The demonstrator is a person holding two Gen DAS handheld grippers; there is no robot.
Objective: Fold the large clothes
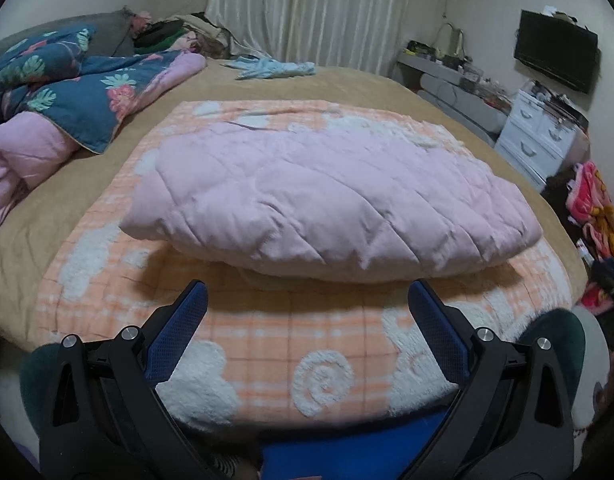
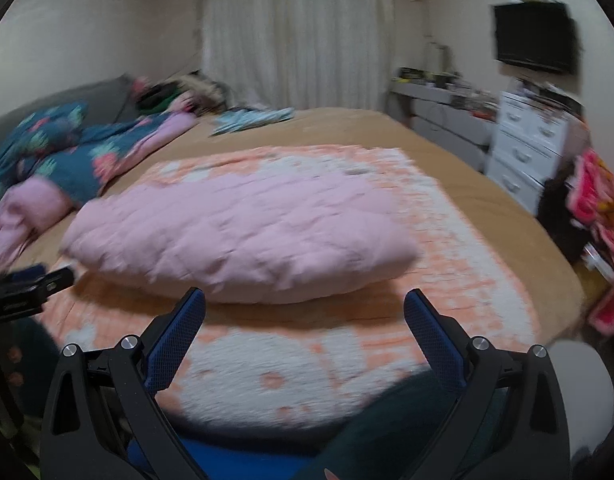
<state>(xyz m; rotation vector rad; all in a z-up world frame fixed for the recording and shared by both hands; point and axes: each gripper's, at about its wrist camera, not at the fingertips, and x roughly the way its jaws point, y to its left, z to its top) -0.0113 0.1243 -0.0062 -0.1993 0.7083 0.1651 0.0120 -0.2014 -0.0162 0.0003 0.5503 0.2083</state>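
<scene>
Each hand-held gripper (image 1: 307, 300) (image 2: 305, 308) has black arms, silver screws, blue textured pads.

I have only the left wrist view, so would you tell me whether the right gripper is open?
Observer: Yes, the right gripper is open. Its fingers are wide apart and empty, pointing at the near edge of the pink quilt.
Operator: Thank you. Where does my left gripper appear from that side?
Observer: The left gripper shows at the left edge of the right view, close to the quilt's left end and over the orange blanket.
</scene>
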